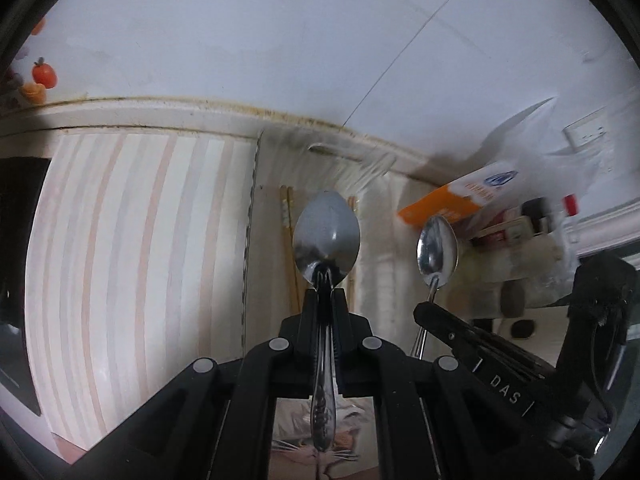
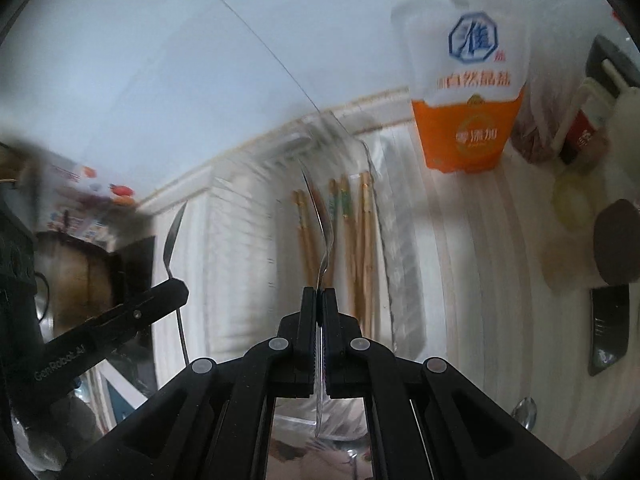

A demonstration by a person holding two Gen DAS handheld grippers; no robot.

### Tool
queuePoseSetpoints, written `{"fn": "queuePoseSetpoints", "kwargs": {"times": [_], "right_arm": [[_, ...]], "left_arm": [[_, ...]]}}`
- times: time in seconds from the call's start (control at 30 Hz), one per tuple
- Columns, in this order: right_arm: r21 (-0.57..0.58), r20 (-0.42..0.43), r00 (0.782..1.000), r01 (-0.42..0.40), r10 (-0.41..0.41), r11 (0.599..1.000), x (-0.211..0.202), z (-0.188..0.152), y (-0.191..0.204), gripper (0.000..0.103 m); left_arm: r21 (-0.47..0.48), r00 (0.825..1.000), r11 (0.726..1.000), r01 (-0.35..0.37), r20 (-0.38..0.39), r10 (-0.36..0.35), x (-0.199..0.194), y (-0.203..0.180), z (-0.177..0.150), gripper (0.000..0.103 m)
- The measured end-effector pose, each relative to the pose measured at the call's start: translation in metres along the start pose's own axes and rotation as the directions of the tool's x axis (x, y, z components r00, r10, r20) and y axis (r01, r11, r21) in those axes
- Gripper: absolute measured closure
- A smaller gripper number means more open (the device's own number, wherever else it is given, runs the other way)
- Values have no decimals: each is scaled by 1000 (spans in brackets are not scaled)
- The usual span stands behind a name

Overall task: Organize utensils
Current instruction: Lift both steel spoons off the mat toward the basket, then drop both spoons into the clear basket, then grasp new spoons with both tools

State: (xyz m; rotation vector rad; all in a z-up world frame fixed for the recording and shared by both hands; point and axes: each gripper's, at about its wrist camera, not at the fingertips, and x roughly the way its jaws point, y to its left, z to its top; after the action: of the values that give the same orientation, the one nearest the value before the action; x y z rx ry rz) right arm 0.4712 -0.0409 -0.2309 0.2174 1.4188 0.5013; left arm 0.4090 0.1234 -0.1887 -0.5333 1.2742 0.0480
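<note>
My left gripper (image 1: 328,292) is shut on the neck of a metal spoon (image 1: 326,236), bowl forward and facing the camera. Beside it on the right, my right gripper (image 1: 428,310) holds a second spoon (image 1: 437,248). In the right wrist view, my right gripper (image 2: 319,291) is shut on that spoon (image 2: 322,220), seen edge-on. The left gripper (image 2: 176,284) shows at the left with its spoon (image 2: 174,232). Below both lie several wooden chopsticks (image 2: 352,240) in a clear plastic tray (image 2: 400,280) on a striped cloth (image 1: 120,260).
An orange and white salt bag (image 2: 468,120) stands behind the tray near the wall. Jars and bottles (image 2: 580,132) crowd the right side, with a brown-lidded jar (image 2: 616,248) and a dark knife handle (image 2: 608,328). Another spoon (image 2: 524,410) lies at the lower right.
</note>
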Motion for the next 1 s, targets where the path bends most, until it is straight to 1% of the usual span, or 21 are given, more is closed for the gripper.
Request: {"fn": "queuePoseSetpoints", "kwargs": {"times": [0.07,0.1,0.2,0.23,0.3,0.33,0.37,0.4,0.43,0.47,0.5,0.57,0.6,0.63,0.67,0.73,0.8,0.9,0.93,0.97,1.0], "right_arm": [[-7,-35,999,3,-3,1000,10,1,0,100],[-10,-42,999,11,-11,1000,12,1,-1,96],[3,-19,1000,25,-25,1000,5,-1,-7,69],[1,0,999,37,-37,999,-3,-3,-8,67],[-10,26,998,56,-56,998,-13,-6,-9,67],[-14,85,993,79,-78,997,-36,-12,-13,65],[-13,112,990,86,-84,996,-48,-15,-15,63],[-12,142,986,91,-89,996,-61,-21,-18,57],[-2,176,980,93,-91,996,-76,-27,-24,57],[7,200,975,98,-97,995,-86,-32,-28,56],[11,237,966,102,-102,995,-101,-41,-35,55],[22,290,949,119,-120,993,-118,-54,-46,45],[22,290,949,119,-120,993,-118,-54,-46,37],[33,320,936,142,-145,989,-132,-73,-62,36],[42,314,936,155,-161,987,-134,-80,-69,36],[65,291,936,188,-199,980,-132,-103,-88,36],[83,242,937,240,-253,967,-120,-127,-109,36],[91,189,942,266,-279,960,-104,-145,-127,36],[99,146,945,279,-291,955,-92,-155,-139,37],[115,74,953,285,-295,952,-68,-173,-160,39],[120,49,952,296,-303,948,-59,-178,-166,42]], "left_arm": [[-1,999,999,-40,-9,40,4,0,0,97],[-4,998,998,-57,-9,57,4,1,-1,97],[2,993,993,-115,37,115,-7,0,-3,95],[11,986,988,-154,66,153,-15,-2,-5,92],[25,969,976,-219,125,214,-31,-5,-9,81],[25,957,969,-246,162,239,-40,-7,-13,62],[21,939,960,-281,213,270,-52,-9,-19,37],[15,922,952,-306,254,292,-61,-10,-23,25],[2,887,937,-349,323,329,-74,-12,-31,13],[-5,866,929,-370,360,347,-81,-14,-38,7],[-7,855,925,-379,380,353,-86,-15,-43,3],[-3,849,916,-400,376,372,-92,-15,-56,0],[-5,845,911,-413,372,385,-93,-15,-63,0],[-3,840,905,-426,369,397,-91,-16,-73,0],[-6,836,900,-436,367,407,-89,-17,-81,0],[-8,834,893,-450,353,424,-81,-18,-99,0],[-1,843,890,-457,319,433,-64,-20,-122,0],[43,876,894,-447,224,427,-26,-21,-153,0],[70,890,896,-438,170,422,-5,-20,-166,0],[86,899,899,-430,136,417,8,-19,-175,1],[100,905,901,-423,88,415,26,-17,-185,1]]}}
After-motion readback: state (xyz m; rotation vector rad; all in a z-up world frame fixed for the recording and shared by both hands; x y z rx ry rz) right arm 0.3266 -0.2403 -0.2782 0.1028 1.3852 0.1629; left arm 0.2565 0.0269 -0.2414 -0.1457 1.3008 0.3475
